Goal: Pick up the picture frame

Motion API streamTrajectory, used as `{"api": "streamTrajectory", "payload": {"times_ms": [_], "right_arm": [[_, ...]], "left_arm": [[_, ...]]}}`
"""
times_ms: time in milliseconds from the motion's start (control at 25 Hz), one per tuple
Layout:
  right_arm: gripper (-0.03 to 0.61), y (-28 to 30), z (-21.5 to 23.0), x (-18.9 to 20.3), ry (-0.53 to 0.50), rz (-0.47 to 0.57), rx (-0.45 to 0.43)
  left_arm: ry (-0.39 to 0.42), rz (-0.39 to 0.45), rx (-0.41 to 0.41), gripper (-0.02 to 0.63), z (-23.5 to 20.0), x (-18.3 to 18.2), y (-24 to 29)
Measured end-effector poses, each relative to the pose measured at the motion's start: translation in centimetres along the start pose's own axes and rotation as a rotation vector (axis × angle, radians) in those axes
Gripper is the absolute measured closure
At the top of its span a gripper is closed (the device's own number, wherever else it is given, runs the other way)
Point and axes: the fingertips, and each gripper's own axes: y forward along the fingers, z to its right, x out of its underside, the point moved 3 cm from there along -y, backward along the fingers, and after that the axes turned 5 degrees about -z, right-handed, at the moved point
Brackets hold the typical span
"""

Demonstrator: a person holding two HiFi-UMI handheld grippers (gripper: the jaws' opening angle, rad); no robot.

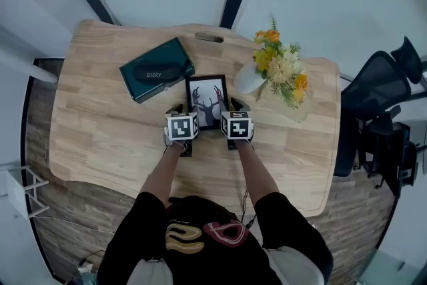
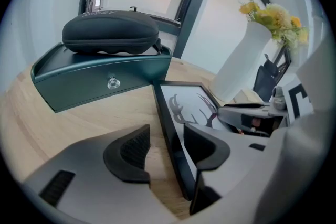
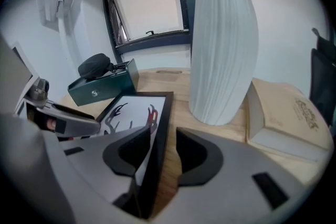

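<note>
The left gripper (image 2: 165, 152) and right gripper (image 3: 157, 150) each stand with jaws apart, straddling opposite side rails of the black rectangular deer-print picture frame (image 1: 206, 95), which lies on the pale wooden table (image 1: 100, 123) beside the white ribbed vase (image 3: 223, 44). It looks stiff, light and probably glazed (so slick, breakable): grip the rails, not the face. Its near edge and back are hidden.

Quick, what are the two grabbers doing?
Left gripper: open, jaws astride the picture frame's left edge.
Right gripper: open, astride its right edge.
</note>
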Motion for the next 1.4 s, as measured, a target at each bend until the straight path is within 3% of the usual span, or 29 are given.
{"api": "streamTrajectory", "payload": {"times_ms": [200,440,600,920,1040,1400], "right_arm": [[0.457,0.16,-0.03,0.13,0.086,-0.002,-0.026],[0.472,0.20,-0.32,0.27,0.079,0.006,-0.019],[0.474,0.17,-0.34,0.20,0.091,0.003,-0.020],[0.477,0.19,-0.48,0.23,0.086,-0.030,-0.006],[0.479,0.06,-0.65,0.37,0.061,-0.010,0.034],[0.499,-0.29,-0.42,0.61,0.121,-0.030,0.026]], "left_arm": [[0.022,-0.040,-0.025,0.419,0.38,0.06,0.68],[-0.013,-0.059,-0.012,0.457,0.63,0.04,0.79],[0.014,-0.076,0.013,0.479,0.72,0.08,0.86],[-0.074,-0.074,0.030,0.497,0.41,-0.10,0.44],[-0.068,-0.074,0.028,0.502,0.57,0.08,0.60],[-0.120,-0.064,0.022,0.525,0.32,0.41,0.01]]}}
